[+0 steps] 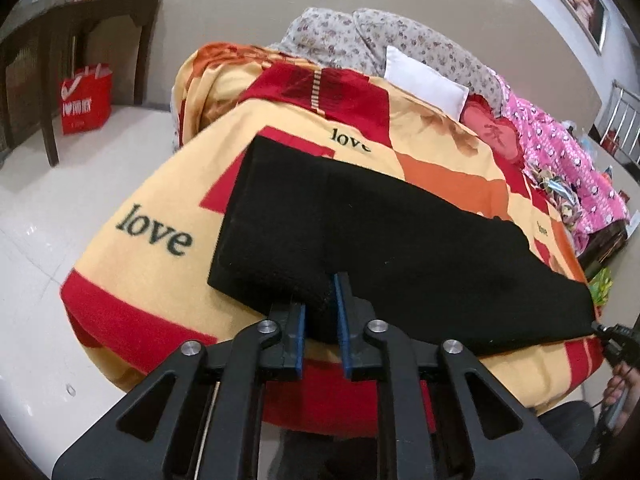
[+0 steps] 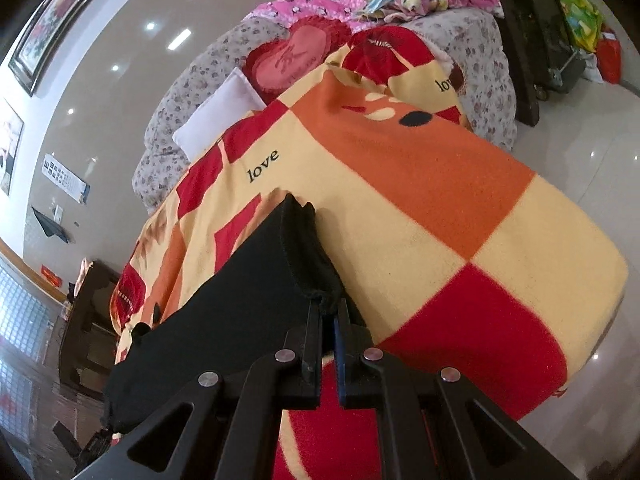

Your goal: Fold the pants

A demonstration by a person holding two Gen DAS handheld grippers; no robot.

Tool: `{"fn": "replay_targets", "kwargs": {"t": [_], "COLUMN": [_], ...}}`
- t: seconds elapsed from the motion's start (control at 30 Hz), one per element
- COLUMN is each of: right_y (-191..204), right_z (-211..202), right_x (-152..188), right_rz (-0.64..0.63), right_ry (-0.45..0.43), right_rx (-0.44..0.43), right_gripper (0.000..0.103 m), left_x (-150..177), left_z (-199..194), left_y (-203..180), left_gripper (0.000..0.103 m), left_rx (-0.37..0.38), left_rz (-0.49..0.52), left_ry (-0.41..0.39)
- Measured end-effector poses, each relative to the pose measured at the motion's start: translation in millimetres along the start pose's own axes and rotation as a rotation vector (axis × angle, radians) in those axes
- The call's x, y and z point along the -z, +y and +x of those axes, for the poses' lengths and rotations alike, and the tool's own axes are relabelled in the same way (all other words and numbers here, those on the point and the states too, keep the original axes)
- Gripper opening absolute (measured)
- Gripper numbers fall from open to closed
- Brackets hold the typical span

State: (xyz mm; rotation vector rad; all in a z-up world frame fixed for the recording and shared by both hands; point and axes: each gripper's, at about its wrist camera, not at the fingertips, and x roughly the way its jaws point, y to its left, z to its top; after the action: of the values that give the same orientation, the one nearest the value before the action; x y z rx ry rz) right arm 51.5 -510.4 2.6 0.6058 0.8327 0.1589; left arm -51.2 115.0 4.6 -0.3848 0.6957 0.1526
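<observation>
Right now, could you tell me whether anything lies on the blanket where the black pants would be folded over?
Nothing visible does. Both tools already grip the pants: the left tool at one end, the right tool at the other. The blanket past the pants looks bare; the white pillow sits farther back.

Blanket [image 1: 152,280] print: "love", black lettering, repeated on cream patches; readable in both wrist views.
Red shopping bag [image 1: 85,100] print: white lettering, illegible.
Wall calendar [image 2: 66,178]: too small to read.
</observation>
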Motion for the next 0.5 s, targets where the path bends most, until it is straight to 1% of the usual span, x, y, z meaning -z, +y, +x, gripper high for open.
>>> {"fn": "replay_targets", "kwargs": {"t": [0.07,0.1,0.17,0.2,0.23,0.27,0.33,0.37,0.4,0.43,0.47,0.5], "right_y": [1,2,0,-2,-1,0,8,15,29,38,50,66], "right_z": [0,0,-1,-3,-7,-11,-23,-30,-37,-41,-42,-37], "right_x": [0,-1,-3,-4,-6,-7,-11,-12,-12,-11,-10,-7], "right_rz": [-0.005,-0.011,-0.003,0.002,-0.008,-0.020,-0.064,-0.097,-0.157,-0.199,-0.253,-0.333], "right_ry": [-0.008,-0.013,-0.021,-0.034,-0.055,-0.075,-0.150,-0.190,-0.238,-0.261,-0.278,-0.274], "right_rx": [0.005,0.009,0.008,0.022,0.063,0.091,0.142,0.153,0.165,0.164,0.156,0.140], "right_gripper": [0.004,0.004,0.004,0.004,0.004,0.005,0.005,0.006,0.007,0.007,0.007,0.007], "left_x": [2,2,4,4,3,4,4,4,3,2,0,-1], "left_z": [-2,-4,-11,-17,-22,-29,-48,-55,-62,-66,-64,-59], "left_y": [1,2,6,8,9,9,4,2,-1,-6,-13,-21], "left_gripper": [0.029,0.032,0.040,0.041,0.042,0.042,0.042,0.042,0.042,0.042,0.042,0.042], "left_rx": [-0.023,-0.035,-0.061,-0.080,-0.094,-0.109,-0.238,-0.263,-0.261,-0.243,-0.210,-0.169], "left_rz": [0.017,0.021,0.028,0.031,0.031,0.031,0.040,0.042,0.041,0.052,0.082,0.124], "left_ry": [-0.010,-0.017,-0.038,-0.064,-0.089,-0.123,-0.248,-0.299,-0.344,-0.368,-0.369,-0.350]}}
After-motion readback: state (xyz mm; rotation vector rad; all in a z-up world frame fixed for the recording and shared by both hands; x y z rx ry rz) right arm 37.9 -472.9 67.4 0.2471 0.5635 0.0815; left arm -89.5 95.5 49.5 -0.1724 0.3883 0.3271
